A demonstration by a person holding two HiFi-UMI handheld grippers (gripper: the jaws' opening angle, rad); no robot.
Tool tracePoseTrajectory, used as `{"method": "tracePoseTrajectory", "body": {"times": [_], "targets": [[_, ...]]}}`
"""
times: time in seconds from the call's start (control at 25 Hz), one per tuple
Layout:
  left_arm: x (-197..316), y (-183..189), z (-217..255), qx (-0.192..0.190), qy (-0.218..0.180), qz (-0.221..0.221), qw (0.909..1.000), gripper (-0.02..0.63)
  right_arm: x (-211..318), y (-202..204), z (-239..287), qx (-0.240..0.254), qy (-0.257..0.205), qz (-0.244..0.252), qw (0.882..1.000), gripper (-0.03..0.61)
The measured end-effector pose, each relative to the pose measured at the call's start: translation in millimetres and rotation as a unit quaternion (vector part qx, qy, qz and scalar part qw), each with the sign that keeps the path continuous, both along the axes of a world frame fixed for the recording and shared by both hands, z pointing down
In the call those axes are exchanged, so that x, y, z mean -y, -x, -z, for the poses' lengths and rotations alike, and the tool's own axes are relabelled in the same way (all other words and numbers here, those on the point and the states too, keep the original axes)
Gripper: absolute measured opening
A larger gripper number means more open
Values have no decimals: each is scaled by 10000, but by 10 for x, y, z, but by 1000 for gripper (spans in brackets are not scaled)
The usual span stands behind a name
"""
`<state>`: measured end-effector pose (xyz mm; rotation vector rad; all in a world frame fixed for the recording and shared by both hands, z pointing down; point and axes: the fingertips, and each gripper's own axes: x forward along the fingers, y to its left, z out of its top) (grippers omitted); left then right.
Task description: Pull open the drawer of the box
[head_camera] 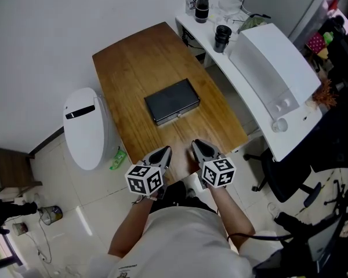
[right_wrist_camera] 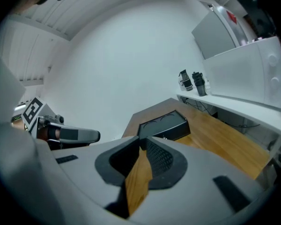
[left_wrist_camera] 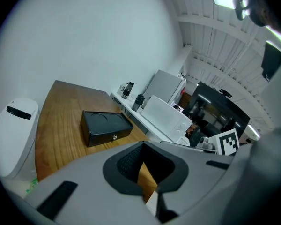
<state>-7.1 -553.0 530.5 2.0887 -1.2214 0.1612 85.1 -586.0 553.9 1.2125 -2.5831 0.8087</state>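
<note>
A flat black box (head_camera: 171,100) lies in the middle of the wooden table (head_camera: 127,62), its drawer front with a small metal knob (head_camera: 178,115) turned toward me and closed. The box (left_wrist_camera: 105,125) also shows ahead in the left gripper view, and the box (right_wrist_camera: 163,124) in the right gripper view. My left gripper (head_camera: 166,151) hovers over the table's near edge, jaws together and empty. Beside it, my right gripper (head_camera: 196,145) shows a narrow slit between its pads, with nothing in it. Both point at the box and are well short of it.
A white lidded bin (head_camera: 87,129) stands on the floor left of the table. At the right runs a white desk (head_camera: 290,132) with a white appliance (head_camera: 272,68) and two black cups (head_camera: 223,37). A black office chair (head_camera: 290,178) sits near right.
</note>
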Motion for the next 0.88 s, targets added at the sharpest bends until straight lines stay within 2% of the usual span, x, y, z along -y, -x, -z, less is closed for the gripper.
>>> {"method": "tracePoseTrajectory", "body": {"times": [0.32,0.6,0.88], "targets": [[229,10,-215,153,146,-246,9995,2,334,114,-141,-110,58,-47,9999,51],[380,36,-402,79,334,-296,9990,2,605,275,-329,-235,104,-48,9997,80],[495,36,-546,154,423,-391,9982,2,798,394,-610,-533,179,-40,9984,100]]}}
